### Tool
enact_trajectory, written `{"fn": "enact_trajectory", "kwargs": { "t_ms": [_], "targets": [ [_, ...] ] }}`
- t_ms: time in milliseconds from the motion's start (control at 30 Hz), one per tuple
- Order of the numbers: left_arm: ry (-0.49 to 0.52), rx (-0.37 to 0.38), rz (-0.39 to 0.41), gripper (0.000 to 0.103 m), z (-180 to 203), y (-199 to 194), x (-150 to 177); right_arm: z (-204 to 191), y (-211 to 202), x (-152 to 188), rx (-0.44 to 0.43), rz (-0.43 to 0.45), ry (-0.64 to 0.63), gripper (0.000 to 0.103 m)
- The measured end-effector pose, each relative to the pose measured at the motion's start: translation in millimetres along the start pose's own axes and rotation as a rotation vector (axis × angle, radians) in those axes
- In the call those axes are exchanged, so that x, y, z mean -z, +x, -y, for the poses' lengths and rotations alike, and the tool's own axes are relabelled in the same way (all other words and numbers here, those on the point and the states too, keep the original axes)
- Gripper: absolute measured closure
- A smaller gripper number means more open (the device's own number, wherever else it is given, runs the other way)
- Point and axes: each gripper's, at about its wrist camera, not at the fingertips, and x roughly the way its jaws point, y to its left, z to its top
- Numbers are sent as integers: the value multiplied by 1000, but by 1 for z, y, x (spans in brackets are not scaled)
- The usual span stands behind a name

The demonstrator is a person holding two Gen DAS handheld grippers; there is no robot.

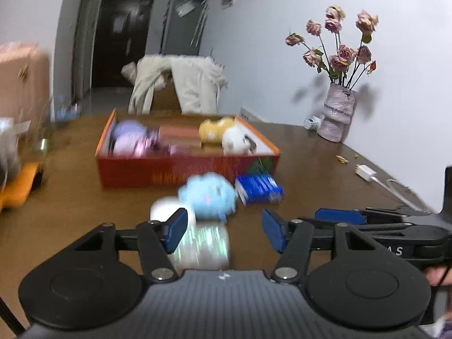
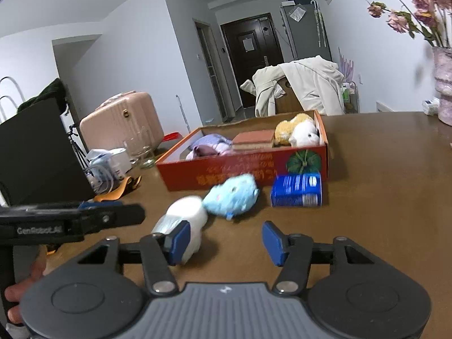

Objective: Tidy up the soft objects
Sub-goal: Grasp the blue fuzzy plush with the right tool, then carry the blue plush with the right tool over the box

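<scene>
Blue plush (image 2: 231, 196) on table (image 2: 381, 197), before red box (image 2: 243, 171), touching white pack (image 2: 186, 220); blurred in left view. In box: yellow (image 2: 288, 128) and white (image 2: 305, 135) plushes, purple cloth (image 2: 209, 145), partly hidden by wall. Blue packet (image 2: 296, 190) beside. Left gripper (image 1: 224, 230) and right gripper (image 2: 223, 240) both spread wide, empty. Pack's near end hidden behind fingers (image 2: 179, 241).

a brown wooden table (image 2: 381, 186) fills the foreground. white walls (image 2: 135, 65) run back to a dark double door (image 2: 252, 56) at the end of a hallway. a chair draped with a cream jacket (image 2: 308, 87) stands at the table's far edge. a pink suitcase (image 2: 121, 121) sits to the left beyond the table, and a grey cabinet (image 2: 306, 31) stands beside the door. a pale vase (image 1: 337, 113) of dried pink roses (image 1: 339, 39) rests on the table by the right wall.
</scene>
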Motion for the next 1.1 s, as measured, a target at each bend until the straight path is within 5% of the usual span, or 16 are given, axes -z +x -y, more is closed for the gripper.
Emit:
{"fn": "enact_trajectory", "kwargs": {
  "t_ms": [100, 233, 367, 600, 700, 1000, 1100],
  "targets": [
    [28, 4, -58, 42, -11, 47, -20, 11, 36, -20, -29, -13, 18, 54],
    [-73, 83, -215, 41, -43, 106, -28, 23, 83, -42, -72, -38, 46, 56],
    [-150, 111, -262, 40, -68, 130, -26, 38, 123, -52, -88, -85, 90, 57],
    [-162, 212, -271, 35, -78, 144, -30, 48, 155, -49, -106, -148, 106, 57],
    [-136, 222, -295, 42, -75, 148, -33, 47, 158, -44, -113, -173, 108, 60],
    [-149, 218, -254, 43, -69, 115, -33, 36, 118, -26, -85, -166, 72, 81],
    [-149, 228, -203, 42, -61, 82, -29, 36, 88, -10, -54, -148, 104, 101]
  ]
}}
